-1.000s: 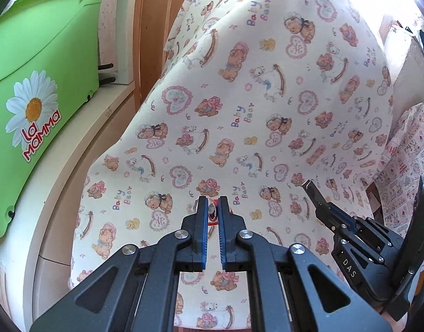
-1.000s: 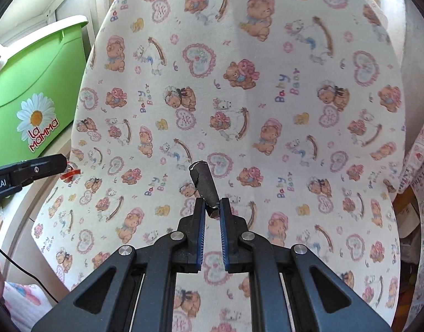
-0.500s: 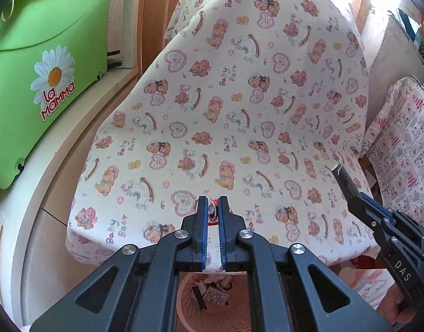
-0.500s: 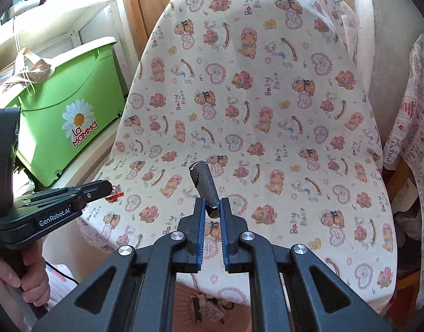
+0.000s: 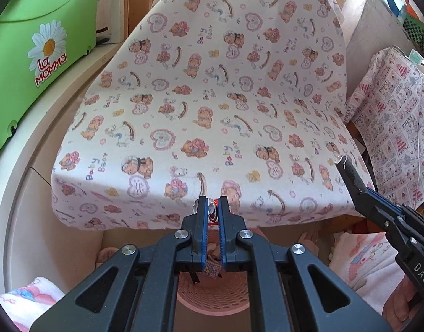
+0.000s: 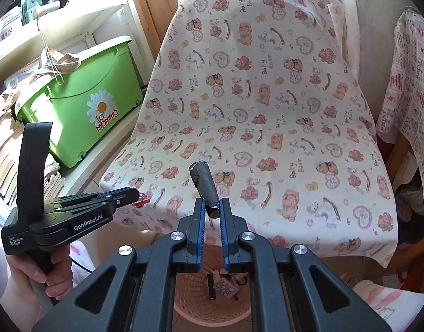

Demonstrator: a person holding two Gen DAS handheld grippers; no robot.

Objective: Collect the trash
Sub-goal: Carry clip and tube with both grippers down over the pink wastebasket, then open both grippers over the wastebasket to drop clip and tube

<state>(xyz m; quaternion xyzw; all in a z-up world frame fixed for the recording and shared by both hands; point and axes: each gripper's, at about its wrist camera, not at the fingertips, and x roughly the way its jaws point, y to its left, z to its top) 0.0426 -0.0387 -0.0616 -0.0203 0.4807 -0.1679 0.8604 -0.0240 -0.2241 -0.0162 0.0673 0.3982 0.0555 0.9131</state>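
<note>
My left gripper [image 5: 212, 207] is shut on a small crumpled red and silver wrapper [image 5: 212, 210]; it also shows in the right wrist view [image 6: 136, 195] with the wrapper [image 6: 143, 201] at its tip. My right gripper [image 6: 212, 207] is shut on a dark grey rolled paper tube [image 6: 205, 186], which also shows in the left wrist view [image 5: 350, 174]. Both grippers hang above a pink perforated trash basket [image 6: 195, 307] on the floor, which holds a few scraps [image 6: 224, 286]. The basket also shows below my left gripper [image 5: 212, 296].
A chair draped in a teddy-bear print cloth [image 5: 212, 96] stands just behind the basket. A green La Mamma bin [image 6: 93, 102] sits on a white shelf at the left. Another printed cloth [image 5: 397, 132] hangs at the right. Pink towels [image 5: 369, 262] lie on the floor.
Both grippers have pulled back from the chair seat and dropped lower, each still holding its piece. The pink basket has come into fuller view beneath them.
</note>
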